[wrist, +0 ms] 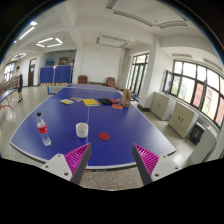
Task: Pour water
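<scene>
A clear water bottle [43,130] with a red cap and red label stands upright on the blue ping-pong table [120,140], beyond my left finger. A small white cup [82,129] stands to its right, near the table's middle. A flat red disc [103,135], perhaps a lid or coaster, lies to the right of the cup. My gripper [111,163] is open and empty, its pink pads wide apart, held back from the table's near edge. Nothing is between the fingers.
Yellow sheets [90,102] and small objects [120,102] lie on the far half of the table. White cabinets [172,110] stand under the windows on the right. Speckled floor [110,178] lies between me and the table.
</scene>
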